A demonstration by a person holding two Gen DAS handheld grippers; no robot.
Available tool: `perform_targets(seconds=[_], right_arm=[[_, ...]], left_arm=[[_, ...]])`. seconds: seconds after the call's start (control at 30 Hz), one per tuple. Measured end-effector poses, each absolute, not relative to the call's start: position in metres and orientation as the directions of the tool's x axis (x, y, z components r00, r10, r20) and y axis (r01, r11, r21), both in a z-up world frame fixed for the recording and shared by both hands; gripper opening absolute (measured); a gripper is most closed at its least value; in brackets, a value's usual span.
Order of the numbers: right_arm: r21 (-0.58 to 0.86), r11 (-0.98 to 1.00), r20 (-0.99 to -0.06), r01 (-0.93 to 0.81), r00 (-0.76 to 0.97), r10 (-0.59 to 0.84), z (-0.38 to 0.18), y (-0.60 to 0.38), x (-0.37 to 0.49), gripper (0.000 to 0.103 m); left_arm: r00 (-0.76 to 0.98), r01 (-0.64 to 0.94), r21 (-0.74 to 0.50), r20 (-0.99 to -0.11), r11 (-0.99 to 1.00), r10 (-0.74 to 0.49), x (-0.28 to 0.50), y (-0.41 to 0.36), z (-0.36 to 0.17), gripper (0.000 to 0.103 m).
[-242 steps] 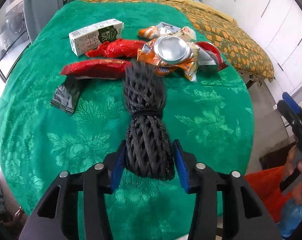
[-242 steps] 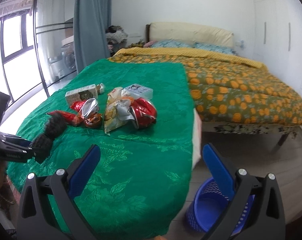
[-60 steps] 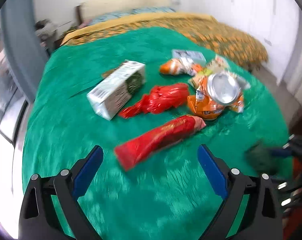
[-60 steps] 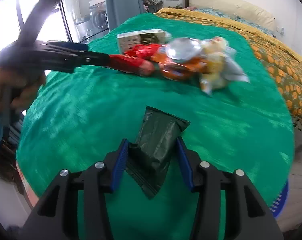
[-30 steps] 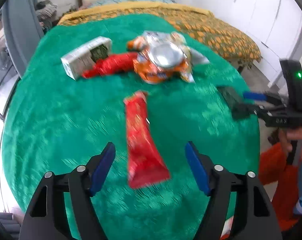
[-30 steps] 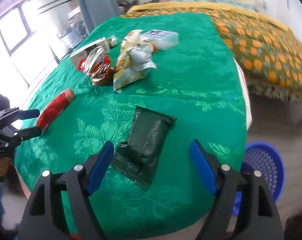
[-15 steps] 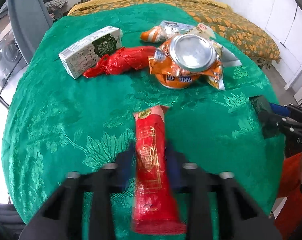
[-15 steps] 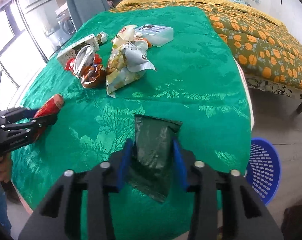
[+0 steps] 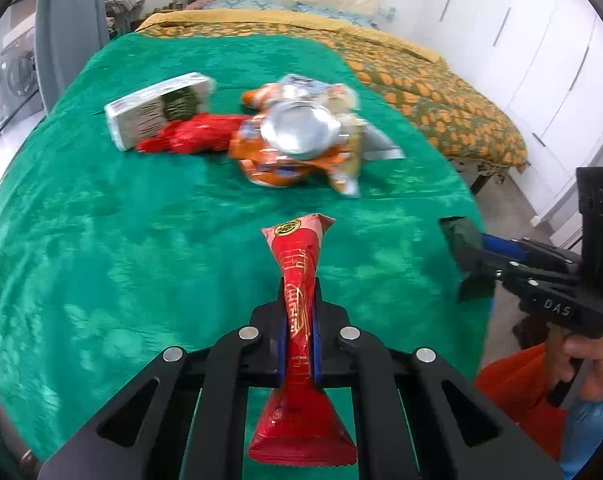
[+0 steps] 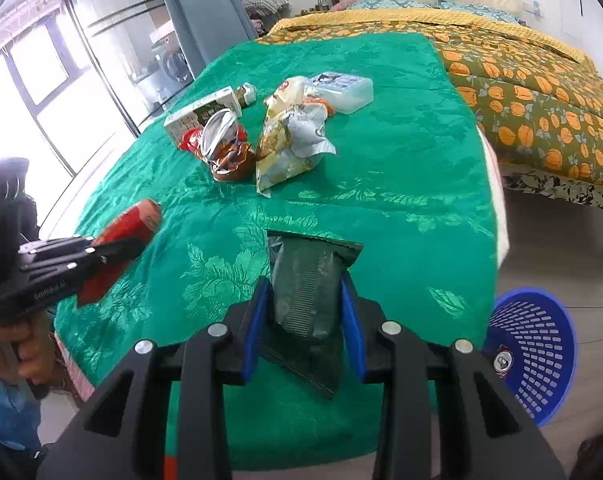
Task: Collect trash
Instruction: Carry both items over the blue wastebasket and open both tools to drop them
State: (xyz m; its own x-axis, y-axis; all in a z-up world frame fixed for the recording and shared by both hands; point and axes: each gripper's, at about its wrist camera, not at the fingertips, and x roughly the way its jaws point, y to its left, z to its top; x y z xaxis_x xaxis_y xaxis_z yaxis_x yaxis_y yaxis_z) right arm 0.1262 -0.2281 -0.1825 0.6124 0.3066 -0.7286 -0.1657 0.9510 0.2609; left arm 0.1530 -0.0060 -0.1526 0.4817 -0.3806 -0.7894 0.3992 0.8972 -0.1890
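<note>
While both grippers hold their catch above the near part of the table, the scene reads as follows.

Left gripper [image 9: 298, 312]: jaws have just been closing and now pinch the red wrapper [image 9: 299, 280] flat at its middle; the wrapper's sealed tail fans out toward the camera and its gold-printed tip points toward the far trash pile.

Right gripper [image 10: 304, 312]: jaws have just been closing; the blue pads press both sides of the dark green packet [image 10: 307, 280], which sticks forward with its serrated end spread wide.

Hands: a hand [image 9: 589, 364] grips the right tool's handle at the right edge of the left view; another hand [image 10: 17, 344] grips the left tool at the left edge of the right view. Both tools tilt downward.

Open room: bare green tablecloth [image 10: 401, 184] lies between the grippers and the pile; the table's right edge drops to the floor just beside the packet.

Basket: a blue basket [image 10: 541, 344] stands on the floor below that edge, with a can [image 10: 503, 360] inside.

Remaining trash: a carton [image 9: 157, 110], a crumpled red wrapper [image 9: 193, 138], an orange bag with a silver lid [image 9: 297, 134] and a pale snack bag [image 10: 289, 152] are clustered mid-table.

Room: a bed with an orange-patterned quilt [image 10: 533, 92] sits behind, white wardrobes [image 9: 541, 40] at right, and a window [image 10: 41, 72] at left.
</note>
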Motion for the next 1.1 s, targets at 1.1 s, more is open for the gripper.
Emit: perform_targets(seconds=[1.1], right_arm=[[0.203,0.949,-0.812,0.243,0.584,0.024,-0.237,-0.518,0.095,0.034]], left_arm=[[0.174,0.638,-0.296,-0.844,0.711,-0.508,0.139,-0.366,-0.231,0.005]])
